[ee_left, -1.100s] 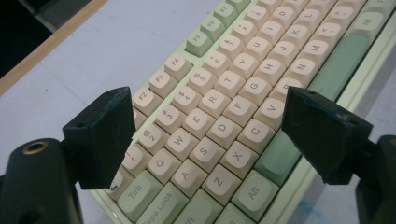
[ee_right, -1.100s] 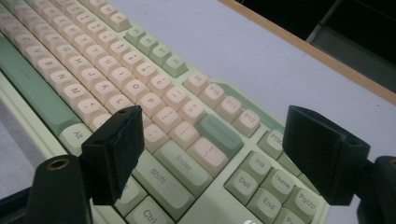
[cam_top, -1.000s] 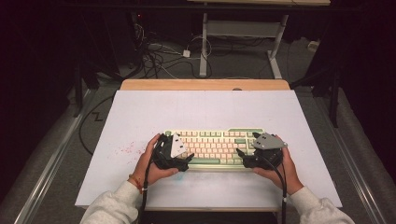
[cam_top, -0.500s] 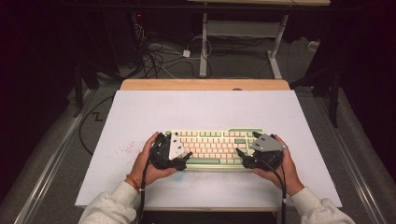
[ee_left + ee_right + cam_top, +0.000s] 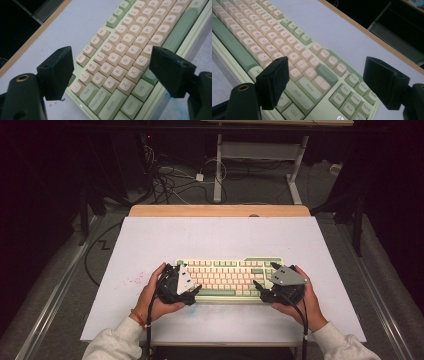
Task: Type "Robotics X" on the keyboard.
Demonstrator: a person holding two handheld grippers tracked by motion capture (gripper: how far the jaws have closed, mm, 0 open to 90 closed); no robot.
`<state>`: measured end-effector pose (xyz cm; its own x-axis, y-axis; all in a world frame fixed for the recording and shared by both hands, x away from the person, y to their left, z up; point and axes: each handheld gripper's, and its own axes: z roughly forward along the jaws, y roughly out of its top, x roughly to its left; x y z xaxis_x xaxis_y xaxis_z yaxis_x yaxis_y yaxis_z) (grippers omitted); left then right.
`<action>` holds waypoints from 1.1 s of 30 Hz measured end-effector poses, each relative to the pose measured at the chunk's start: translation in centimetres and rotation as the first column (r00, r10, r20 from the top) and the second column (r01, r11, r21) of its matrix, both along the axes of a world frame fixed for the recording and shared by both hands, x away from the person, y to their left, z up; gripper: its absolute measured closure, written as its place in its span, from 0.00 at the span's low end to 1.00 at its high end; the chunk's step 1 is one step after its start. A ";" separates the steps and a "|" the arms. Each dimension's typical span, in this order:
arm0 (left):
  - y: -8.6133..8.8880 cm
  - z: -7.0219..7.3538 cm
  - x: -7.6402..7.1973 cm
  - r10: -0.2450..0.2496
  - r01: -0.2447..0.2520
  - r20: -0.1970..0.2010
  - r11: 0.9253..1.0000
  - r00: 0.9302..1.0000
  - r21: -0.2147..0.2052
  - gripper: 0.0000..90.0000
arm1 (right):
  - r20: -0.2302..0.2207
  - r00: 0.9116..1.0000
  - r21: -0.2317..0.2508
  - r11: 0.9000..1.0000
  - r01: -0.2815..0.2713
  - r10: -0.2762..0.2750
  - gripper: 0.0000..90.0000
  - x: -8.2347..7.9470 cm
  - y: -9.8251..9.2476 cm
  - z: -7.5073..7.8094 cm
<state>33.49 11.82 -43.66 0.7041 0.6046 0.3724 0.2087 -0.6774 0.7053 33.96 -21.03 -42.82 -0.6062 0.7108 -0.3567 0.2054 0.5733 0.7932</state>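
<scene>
The keyboard (image 5: 227, 277) lies at lower centre of the table (image 5: 220, 235). It looks rigid and fairly heavy, with loose-topped keys, so grip its end edges. Left gripper (image 5: 192, 295) and right gripper (image 5: 260, 289) straddle its ends, jaws spread.

The left gripper (image 5: 192, 295) is held low with its jaws spread wide. The right gripper (image 5: 264, 287) is likewise held wide apart, apparently angled inward. Both forearms are extended from below.
</scene>
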 end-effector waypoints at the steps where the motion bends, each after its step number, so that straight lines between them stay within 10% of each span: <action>1: 0.1 0.0 -0.1 -0.001 0.001 0.000 1.000 1.000 0.002 0.21 | 0.003 1.000 0.001 1.000 0.002 -0.002 0.24 0.0 0.0 0.0; 33: 3.5 0.3 -1.9 0.008 -0.007 0.034 1.000 0.999 -0.030 0.18 | 0.038 0.999 0.013 1.000 0.021 -0.021 0.25 -1.8 -3.2 1.5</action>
